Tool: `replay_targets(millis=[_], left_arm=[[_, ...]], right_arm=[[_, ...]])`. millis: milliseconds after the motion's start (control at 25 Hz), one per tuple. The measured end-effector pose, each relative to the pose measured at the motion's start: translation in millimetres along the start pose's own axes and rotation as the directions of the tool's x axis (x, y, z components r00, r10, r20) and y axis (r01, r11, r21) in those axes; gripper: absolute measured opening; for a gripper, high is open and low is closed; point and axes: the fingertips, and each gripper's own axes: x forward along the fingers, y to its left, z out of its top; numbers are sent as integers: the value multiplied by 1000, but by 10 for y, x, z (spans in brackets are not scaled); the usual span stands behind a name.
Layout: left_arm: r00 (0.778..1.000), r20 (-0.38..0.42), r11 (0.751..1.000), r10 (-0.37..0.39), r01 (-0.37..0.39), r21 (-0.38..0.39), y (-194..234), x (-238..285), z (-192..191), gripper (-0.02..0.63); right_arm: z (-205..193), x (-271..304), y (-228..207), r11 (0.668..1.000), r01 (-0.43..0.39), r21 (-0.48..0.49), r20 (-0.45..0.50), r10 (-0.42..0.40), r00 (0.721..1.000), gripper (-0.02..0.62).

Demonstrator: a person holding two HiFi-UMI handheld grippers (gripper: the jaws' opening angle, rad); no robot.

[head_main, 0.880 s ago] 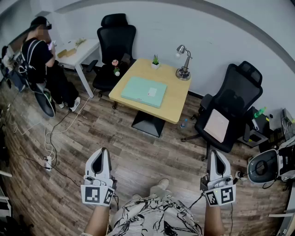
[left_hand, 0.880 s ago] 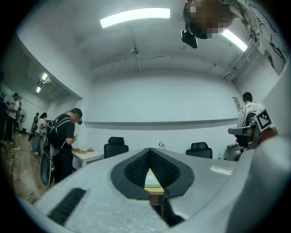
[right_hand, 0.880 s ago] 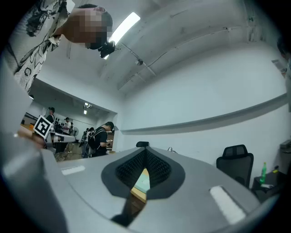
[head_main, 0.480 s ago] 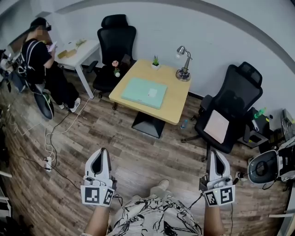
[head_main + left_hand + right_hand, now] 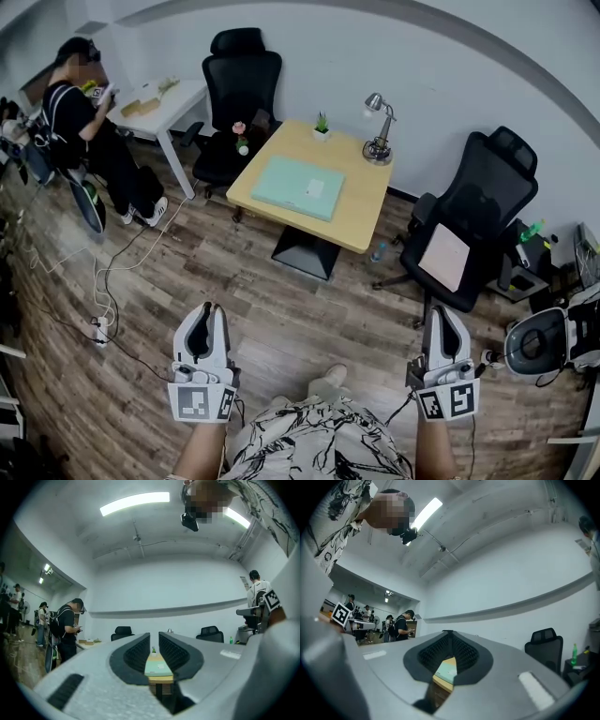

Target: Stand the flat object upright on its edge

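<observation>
Laptop [image 5: 297, 187] flat, table [image 5: 361, 220] | ceiling lights [image 5: 135, 502]: gripper views only

Square light-wood table [image 5: 361, 214] on a dark pedestal [image 5: 302, 251]: mint-green flat slab [image 5: 298, 187] lying flat near the middle, small potted plant [image 5: 322, 124] at the far edge, desk lamp [image 5: 379, 142] at the far right corner, all three apart. Wood-plank floor [image 5: 234, 286] carries the table, a white power strip [image 5: 96, 329] with cables [image 5: 108, 277] at left, and what looks like a small bottle [image 5: 376, 251] by the pedestal, too small to be sure.
</observation>
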Motion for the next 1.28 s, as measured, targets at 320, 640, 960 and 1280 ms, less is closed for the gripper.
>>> replay_targets(millis=[320, 640, 960, 1280], left_arm=[[1000, -6, 1000, 20, -20, -18, 81, -38, -13, 233], [999, 23, 999, 28, -27, -31, 127, -52, 34, 360], [999, 19, 999, 38, -38, -28, 254, -135, 51, 492], [1000, -30, 1000, -9, 8, -13, 442, -473, -83, 494]], right_arm=[[-9, 15, 85, 1000, -18, -1, 4, 18, 1000, 256], [21, 48, 235, 997, -66, -44, 6, 67, 998, 441], [28, 64, 416, 997, -83, -2, -1, 83, 997, 515], [-201, -25, 779, 996, -70, 57, -34, 72, 997, 514]])
